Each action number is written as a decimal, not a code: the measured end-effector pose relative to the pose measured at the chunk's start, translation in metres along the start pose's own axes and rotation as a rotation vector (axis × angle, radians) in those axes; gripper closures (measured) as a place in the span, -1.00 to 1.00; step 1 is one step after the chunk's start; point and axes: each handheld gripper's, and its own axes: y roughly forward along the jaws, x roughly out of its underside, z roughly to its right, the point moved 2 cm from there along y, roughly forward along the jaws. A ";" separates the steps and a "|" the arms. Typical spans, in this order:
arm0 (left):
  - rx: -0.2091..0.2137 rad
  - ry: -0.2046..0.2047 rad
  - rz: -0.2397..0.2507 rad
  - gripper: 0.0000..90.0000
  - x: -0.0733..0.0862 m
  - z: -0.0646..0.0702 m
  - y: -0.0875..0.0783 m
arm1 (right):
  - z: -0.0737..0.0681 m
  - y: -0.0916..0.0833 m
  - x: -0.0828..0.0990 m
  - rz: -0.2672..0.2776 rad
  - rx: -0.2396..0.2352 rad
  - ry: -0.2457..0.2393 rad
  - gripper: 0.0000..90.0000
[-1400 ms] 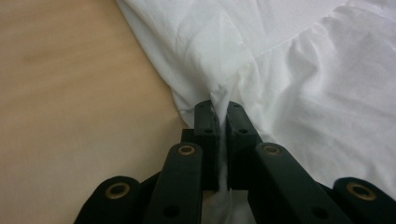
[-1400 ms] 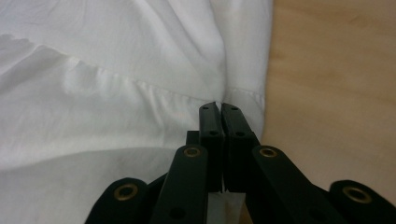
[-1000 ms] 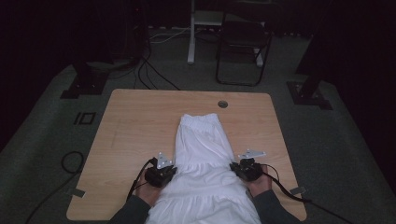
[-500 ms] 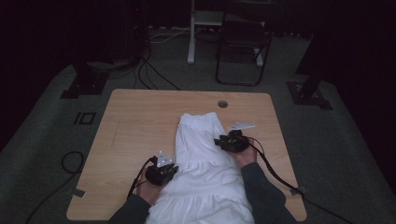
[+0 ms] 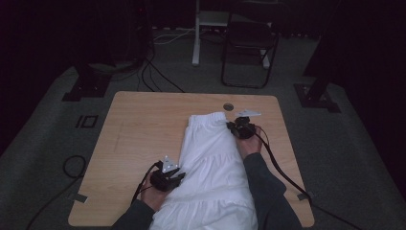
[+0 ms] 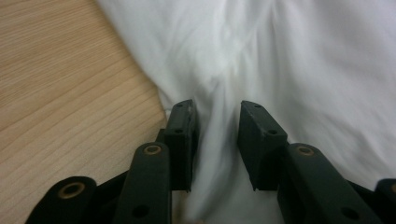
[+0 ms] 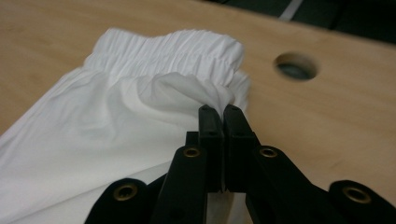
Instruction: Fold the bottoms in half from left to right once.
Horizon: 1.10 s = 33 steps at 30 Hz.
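Right gripper (image 7: 223, 112) pinches white skirt (image 7: 116, 121) fold.

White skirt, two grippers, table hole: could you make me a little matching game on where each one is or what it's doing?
Things:
1. left gripper
2. right gripper
3. white skirt
4. round hole

States:
A. in the tabletop beyond the waistband
B. jaws apart, cloth between them
C. pinching cloth by the waistband
D. spread flat along the table

Pairs: 1-B, 2-C, 3-D, 4-A
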 end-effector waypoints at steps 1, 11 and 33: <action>-0.003 0.005 -0.001 0.46 0.000 0.000 0.000 | 0.002 0.001 -0.002 0.005 0.015 -0.009 0.95; 0.022 0.014 -0.037 0.26 -0.009 -0.005 -0.006 | -0.001 0.048 0.028 -0.166 0.059 -0.031 0.86; -0.092 -0.007 -0.039 0.17 -0.089 -0.044 0.084 | 0.004 0.044 0.041 -0.109 0.014 0.069 0.82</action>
